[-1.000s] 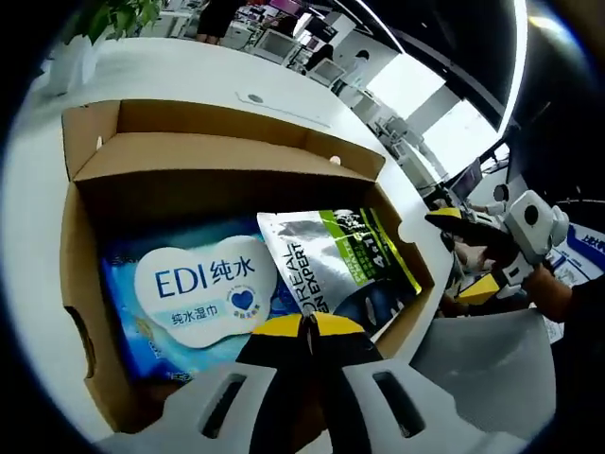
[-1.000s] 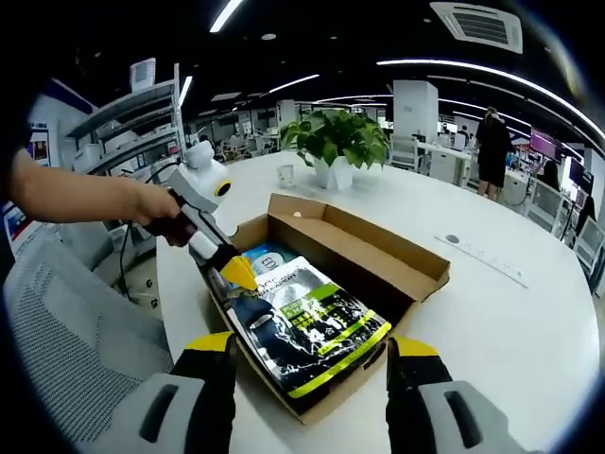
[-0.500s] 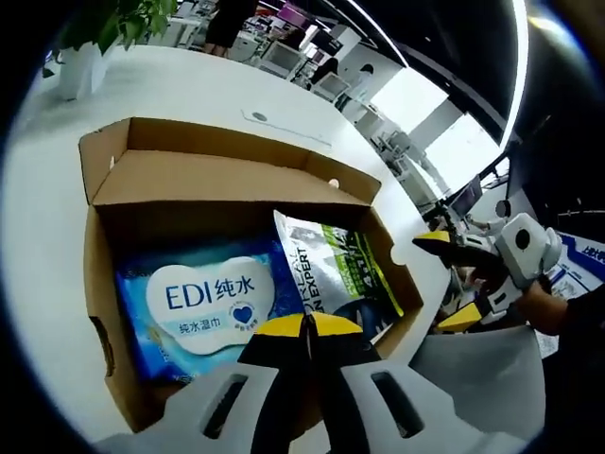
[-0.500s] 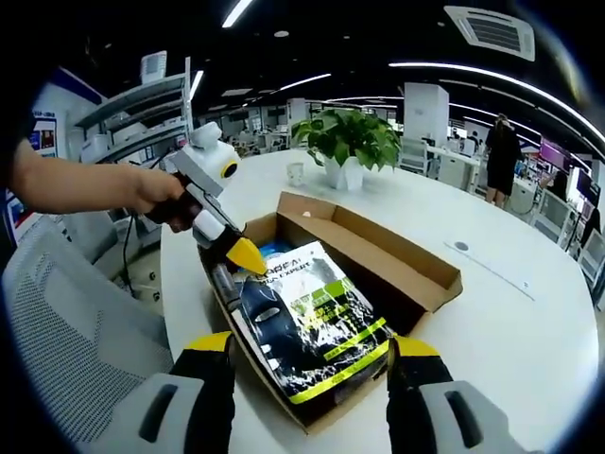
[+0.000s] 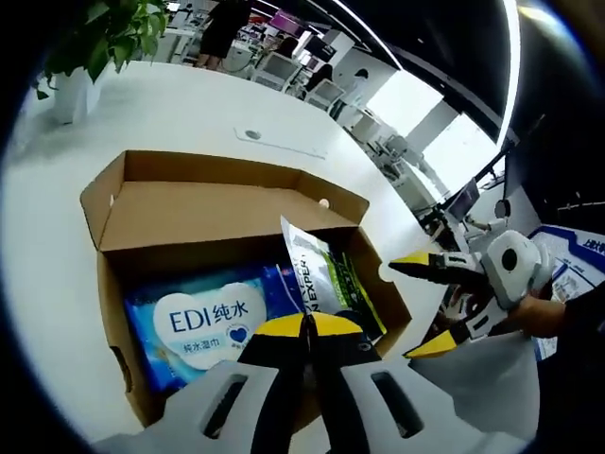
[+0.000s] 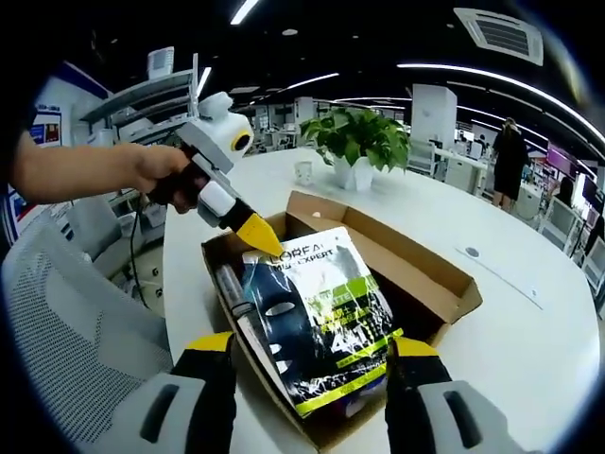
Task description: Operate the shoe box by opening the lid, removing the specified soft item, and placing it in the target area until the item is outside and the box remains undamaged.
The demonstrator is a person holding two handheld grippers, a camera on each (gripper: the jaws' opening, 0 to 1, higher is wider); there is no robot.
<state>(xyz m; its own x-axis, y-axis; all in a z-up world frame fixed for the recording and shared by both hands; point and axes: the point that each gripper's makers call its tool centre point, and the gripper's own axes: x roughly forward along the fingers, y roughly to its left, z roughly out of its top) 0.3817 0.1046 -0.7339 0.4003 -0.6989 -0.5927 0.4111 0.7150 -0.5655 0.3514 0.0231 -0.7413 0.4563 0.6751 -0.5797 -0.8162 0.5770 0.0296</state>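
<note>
White table (image 6: 529, 359): left gripper (image 6: 257, 235) clamps mask pouch (image 6: 317, 326) corner, tilting it above shoe box (image 6: 430, 279); right gripper (image 6: 307, 397) nearer, jaws apart.

blue wipes pack (image 5: 203, 322) | near edge hidden behind left gripper (image 5: 305, 326)

Both views are bright and mostly sharp under long ceiling strip lights (image 6: 473, 71), with strong fisheye bending toward the edges, blown-out window glare (image 5: 454, 142) at the upper right of the left gripper view, a glossy sheen on the white table (image 5: 189, 104) and soft shadow inside the box (image 5: 189, 255)
</note>
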